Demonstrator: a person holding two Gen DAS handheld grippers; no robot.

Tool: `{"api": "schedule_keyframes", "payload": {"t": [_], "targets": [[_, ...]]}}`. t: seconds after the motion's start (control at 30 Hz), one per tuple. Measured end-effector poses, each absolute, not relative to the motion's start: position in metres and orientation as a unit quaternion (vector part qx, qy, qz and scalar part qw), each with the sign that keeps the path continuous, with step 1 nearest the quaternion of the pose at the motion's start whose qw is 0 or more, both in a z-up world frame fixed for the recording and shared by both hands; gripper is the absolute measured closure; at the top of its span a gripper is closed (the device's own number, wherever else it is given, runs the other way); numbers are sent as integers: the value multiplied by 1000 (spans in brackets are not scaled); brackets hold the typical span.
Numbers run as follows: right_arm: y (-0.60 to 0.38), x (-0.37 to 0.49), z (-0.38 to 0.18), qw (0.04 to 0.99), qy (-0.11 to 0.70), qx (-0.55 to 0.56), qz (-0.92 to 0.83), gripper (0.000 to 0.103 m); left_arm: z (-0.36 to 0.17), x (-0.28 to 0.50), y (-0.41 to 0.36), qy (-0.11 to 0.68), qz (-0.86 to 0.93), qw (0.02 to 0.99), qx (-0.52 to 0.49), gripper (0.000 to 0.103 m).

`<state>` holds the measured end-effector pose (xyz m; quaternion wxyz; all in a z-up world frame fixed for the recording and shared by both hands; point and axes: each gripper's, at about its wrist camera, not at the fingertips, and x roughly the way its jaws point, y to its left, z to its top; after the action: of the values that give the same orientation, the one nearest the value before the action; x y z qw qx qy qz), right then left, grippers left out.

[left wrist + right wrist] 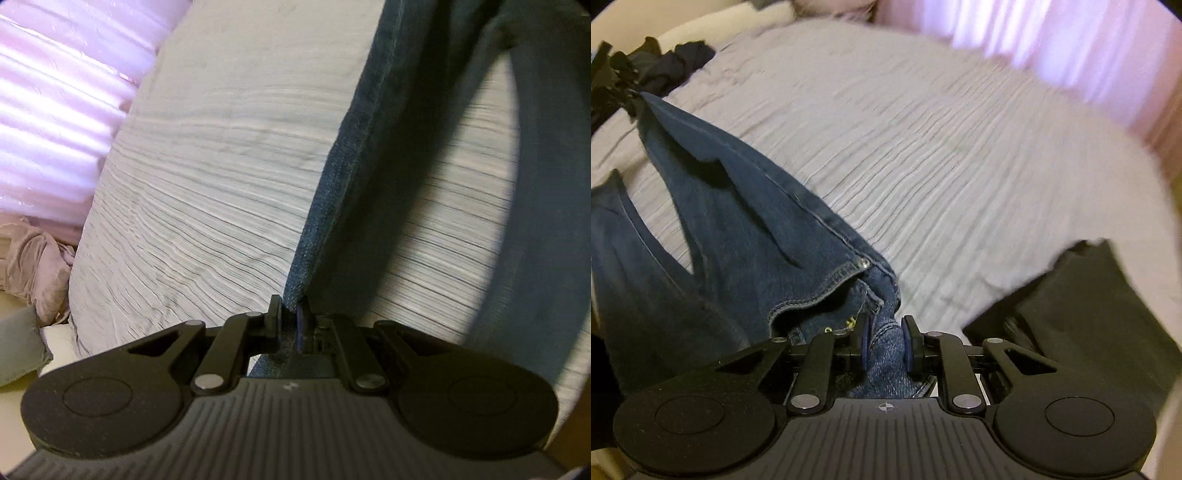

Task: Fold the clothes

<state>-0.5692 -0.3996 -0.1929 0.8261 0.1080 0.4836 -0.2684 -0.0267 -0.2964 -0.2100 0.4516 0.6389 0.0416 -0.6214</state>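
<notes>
Blue denim jeans [738, 221] are held stretched above a bed covered with a pale ribbed bedspread [960, 166], the waistband end being pinched between the closed-in fingers of the right gripper [885, 332]. The far leg end of the jeans [332, 206] is clamped by the left gripper [290, 317]. A folded dark garment [1089, 314] is seen lying at the right, and pink curtains [55, 92] behind the bed.

Light: soft, pink-white glow through curtains [1052, 40], blown out | Shadow: broad, dark under jeans [369, 155] on bed [207, 177] | Blur: motion smear toward right edges | Distortion: fisheye bending, dark vignetted corners
</notes>
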Motion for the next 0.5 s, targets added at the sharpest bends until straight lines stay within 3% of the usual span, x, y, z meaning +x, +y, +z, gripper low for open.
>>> {"api": "schedule_keyframes", "payload": {"t": [0.23, 0.4, 0.5], "targets": [[-244, -593, -233, 771, 500, 116, -377, 86, -249, -51, -177, 65, -637, 398, 657, 98], [-198, -578, -282, 709, 548, 151, -417, 82, -291, -73, -128, 68, -630, 364, 683, 98], [-182, -588, -276, 684, 538, 193, -454, 79, -305, -84, -110, 74, -625, 358, 690, 98]]}}
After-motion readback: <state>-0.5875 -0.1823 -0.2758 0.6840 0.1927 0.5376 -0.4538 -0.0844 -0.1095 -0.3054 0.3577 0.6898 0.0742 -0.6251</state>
